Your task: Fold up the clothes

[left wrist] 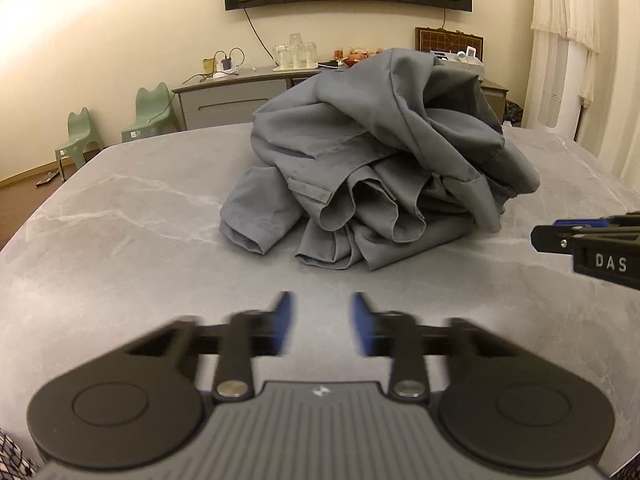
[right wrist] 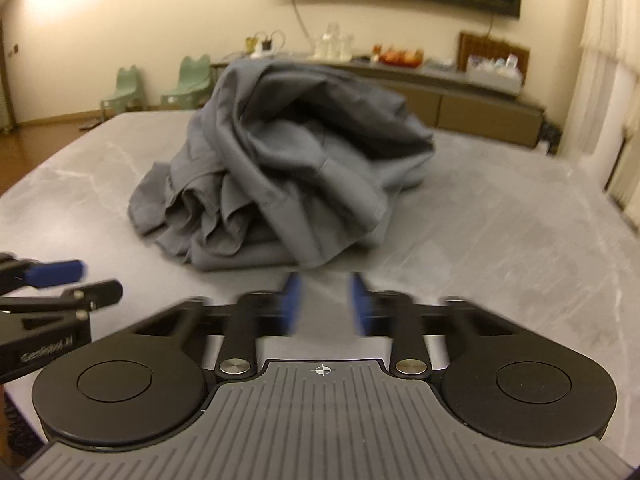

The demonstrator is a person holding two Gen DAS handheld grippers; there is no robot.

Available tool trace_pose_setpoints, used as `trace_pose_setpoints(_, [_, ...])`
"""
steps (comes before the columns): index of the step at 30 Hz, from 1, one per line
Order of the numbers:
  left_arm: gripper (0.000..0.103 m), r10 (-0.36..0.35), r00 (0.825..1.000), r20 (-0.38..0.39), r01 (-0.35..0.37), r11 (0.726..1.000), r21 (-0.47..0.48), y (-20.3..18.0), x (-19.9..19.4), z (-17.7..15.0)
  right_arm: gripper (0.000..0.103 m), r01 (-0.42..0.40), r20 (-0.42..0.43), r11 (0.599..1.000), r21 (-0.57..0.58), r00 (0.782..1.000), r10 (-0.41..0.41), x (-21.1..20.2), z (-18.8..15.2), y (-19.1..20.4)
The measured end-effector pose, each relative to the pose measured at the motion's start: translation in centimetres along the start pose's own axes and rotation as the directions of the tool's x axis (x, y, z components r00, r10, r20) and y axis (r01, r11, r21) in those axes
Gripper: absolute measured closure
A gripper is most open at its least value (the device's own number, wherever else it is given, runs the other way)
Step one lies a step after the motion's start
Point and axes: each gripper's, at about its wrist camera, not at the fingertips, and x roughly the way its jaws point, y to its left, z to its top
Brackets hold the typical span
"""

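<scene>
A crumpled grey garment lies in a heap on the grey marble table; it also shows in the right wrist view. My left gripper is open and empty, a short way in front of the heap. My right gripper is open and empty, close to the heap's near edge. The right gripper also shows at the right edge of the left wrist view, and the left gripper at the left edge of the right wrist view. Neither touches the cloth.
A grey sideboard with glasses and cables stands at the far wall. Two green child chairs stand on the floor at the left. A white curtain hangs at the right. The table extends around the heap.
</scene>
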Motion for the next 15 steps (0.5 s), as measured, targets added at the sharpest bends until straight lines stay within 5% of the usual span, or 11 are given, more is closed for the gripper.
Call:
trace_pose_setpoints(3, [0.102,0.0,1.0,0.011,0.0,1.0,0.009,-0.11,-0.17,-0.16,0.098,0.007,0.008,1.0,-0.011,1.0,-0.007,-0.12,-0.12,0.13])
trace_pose_setpoints(15, [0.103,0.028,0.999,0.041,-0.029,0.999,0.036,-0.53,-0.63,-0.11,0.103,0.031,0.029,0.999,-0.037,0.999,-0.03,-0.58,-0.17,0.29])
